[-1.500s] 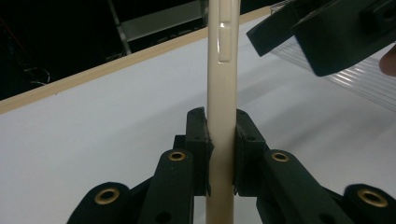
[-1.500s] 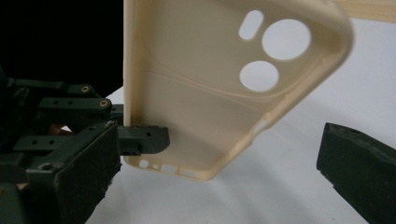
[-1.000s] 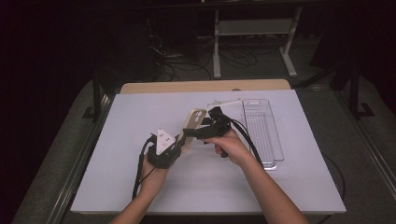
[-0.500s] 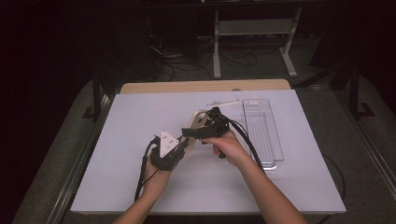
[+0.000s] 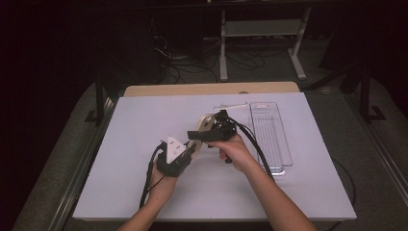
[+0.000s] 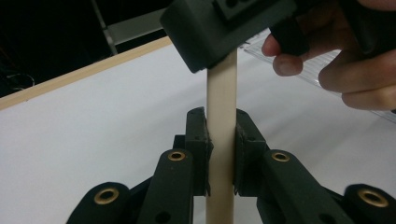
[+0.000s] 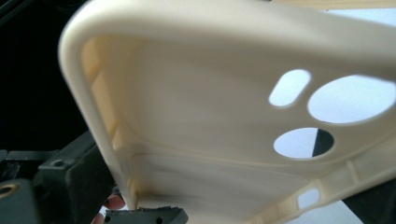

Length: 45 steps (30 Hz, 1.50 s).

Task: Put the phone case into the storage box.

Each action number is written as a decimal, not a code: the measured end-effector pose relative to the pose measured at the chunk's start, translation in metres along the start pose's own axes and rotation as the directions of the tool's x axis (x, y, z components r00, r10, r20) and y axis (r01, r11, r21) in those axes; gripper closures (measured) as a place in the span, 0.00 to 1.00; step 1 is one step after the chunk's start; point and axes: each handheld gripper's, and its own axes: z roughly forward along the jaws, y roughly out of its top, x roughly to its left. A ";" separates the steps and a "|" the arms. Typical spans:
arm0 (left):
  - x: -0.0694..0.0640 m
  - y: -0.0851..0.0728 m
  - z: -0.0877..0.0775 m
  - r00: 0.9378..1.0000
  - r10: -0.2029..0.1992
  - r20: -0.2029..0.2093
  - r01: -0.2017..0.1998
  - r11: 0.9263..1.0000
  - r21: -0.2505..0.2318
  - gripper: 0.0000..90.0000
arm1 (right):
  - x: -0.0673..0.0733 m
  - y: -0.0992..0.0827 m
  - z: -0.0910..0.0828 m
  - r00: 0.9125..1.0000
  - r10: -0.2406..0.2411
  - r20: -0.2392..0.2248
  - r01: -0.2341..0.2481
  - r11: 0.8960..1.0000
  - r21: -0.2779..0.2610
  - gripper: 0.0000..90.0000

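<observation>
Left gripper (image 5: 190,149), low at left of centre above the white table (image 5: 120,159): jaws nearly closed, pads (image 6: 201,140) clamped on the edge of the cream phone case (image 5: 206,126), held off the surface between both tools. Right gripper (image 5: 199,136), just right of it: jaw seen at the case's lower rim, seemingly pinching it, grip not fully visible. Clear tray (image 5: 269,139) further right, apart. Risks: soft case flexing and slipping out of the narrow edge hold; twisting if pulled unevenly; dropping onto the table on early release.
</observation>
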 end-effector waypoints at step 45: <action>0.041 -0.005 -0.016 0.941 -0.008 0.338 -0.030 0.994 0.107 0.15 | -0.003 0.001 -0.007 0.998 -0.043 0.053 0.044 0.999 0.000 0.09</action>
